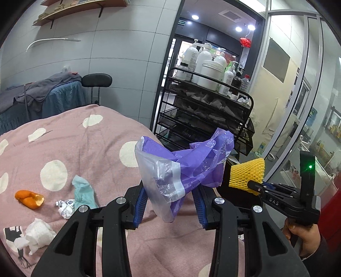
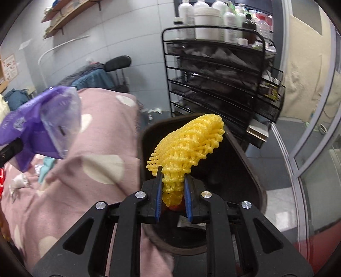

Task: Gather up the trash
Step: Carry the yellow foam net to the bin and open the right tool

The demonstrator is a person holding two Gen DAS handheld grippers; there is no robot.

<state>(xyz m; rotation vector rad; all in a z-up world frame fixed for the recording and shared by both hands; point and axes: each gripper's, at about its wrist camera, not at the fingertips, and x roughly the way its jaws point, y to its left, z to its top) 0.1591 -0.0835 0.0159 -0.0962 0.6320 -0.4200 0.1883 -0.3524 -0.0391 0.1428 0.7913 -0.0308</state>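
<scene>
1. Closest to us, the left gripper is clamped on a bunched-up purple plastic bag, with a clear plastic bit hanging down between its blue pads.
2. Our right gripper is squeezed nearly shut on a yellow foam fruit net, and the net fans out above the fingertips. In the left wrist view that same gripper sits off to the right of the bag, with a hand on its handle.
3. Right under the net there's a dark bin with an open mouth, standing just beside the bed. Something reddish peeks out low between the right pads, can't tell what it is.
4. The bed has a pink blanket with white dots. The rest of the trash is still lying on it, over on the left: white crumpled tissue, a small crumpled printed wrapper, a teal scrap of cloth or paper touching the wrapper, and orange peel a bit apart.
5. Further back is a black wire rack with folded stuff on its shelves and white pump bottles on top.
6. Behind the bed there's a black chair back and another bed covered in blue and grey cloth, then the grey tiled wall with a wooden shelf up high.
</scene>
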